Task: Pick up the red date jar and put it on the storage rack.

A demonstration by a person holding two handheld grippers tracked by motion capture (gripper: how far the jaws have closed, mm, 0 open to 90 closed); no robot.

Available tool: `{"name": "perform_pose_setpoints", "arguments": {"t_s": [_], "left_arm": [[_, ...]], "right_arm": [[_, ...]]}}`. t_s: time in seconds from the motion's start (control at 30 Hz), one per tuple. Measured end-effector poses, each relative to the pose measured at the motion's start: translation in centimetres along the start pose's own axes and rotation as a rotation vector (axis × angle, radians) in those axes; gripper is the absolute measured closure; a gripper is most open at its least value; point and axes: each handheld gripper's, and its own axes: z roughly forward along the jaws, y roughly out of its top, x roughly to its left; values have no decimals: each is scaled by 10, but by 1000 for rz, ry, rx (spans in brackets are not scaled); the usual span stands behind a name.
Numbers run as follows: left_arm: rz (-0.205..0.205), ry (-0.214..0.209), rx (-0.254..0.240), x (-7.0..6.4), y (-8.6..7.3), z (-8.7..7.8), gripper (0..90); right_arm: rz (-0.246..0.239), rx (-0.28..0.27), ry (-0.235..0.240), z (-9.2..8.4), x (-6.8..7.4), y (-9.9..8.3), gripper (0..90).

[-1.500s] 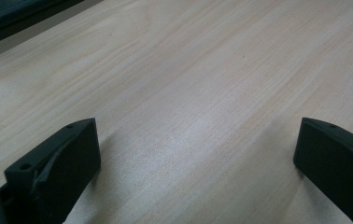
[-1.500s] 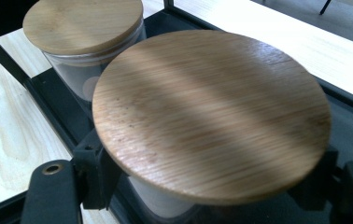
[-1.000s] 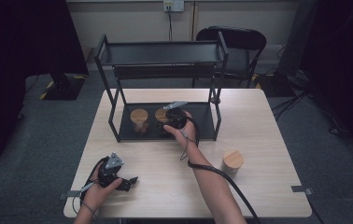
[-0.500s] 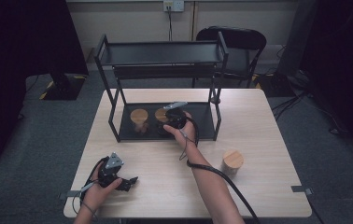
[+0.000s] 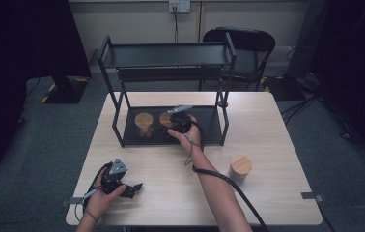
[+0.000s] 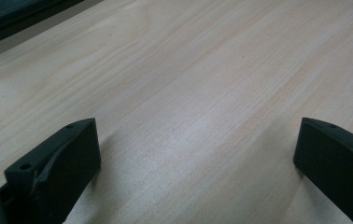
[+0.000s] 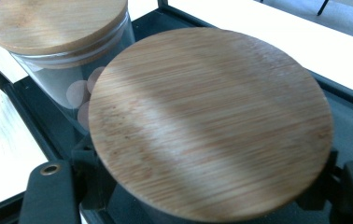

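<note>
A glass jar with a round bamboo lid (image 7: 211,122) stands on the bottom shelf of the black rack (image 5: 208,126), just beside a second lidded jar (image 5: 144,121) to its left, and the right gripper (image 5: 178,122) has its jaws clamped on the first jar below the lid. A third jar (image 5: 241,167) stands well apart on the table (image 5: 277,145), to the right of the person's forearm. Near the table's front left corner, the left gripper (image 5: 130,189) rests low over bare wood with its jaws spread wide and nothing between them.
</note>
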Motion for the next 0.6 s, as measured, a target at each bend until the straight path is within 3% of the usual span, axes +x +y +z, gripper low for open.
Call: {"name": "perform_pose_setpoints", "arguments": {"t_s": [0.17,0.33,0.43,0.6], "left_arm": [[0,0,0,0,0,0,2],[0,0,0,0,0,0,2],[0,0,0,0,0,0,2],[0,0,0,0,0,0,2]], "right_arm": [[9,6,-5,0,1,1,240],[65,10,7,-1,-2,2,158],[65,25,5,-3,-3,5,92],[68,29,6,-11,-6,6,66]]}}
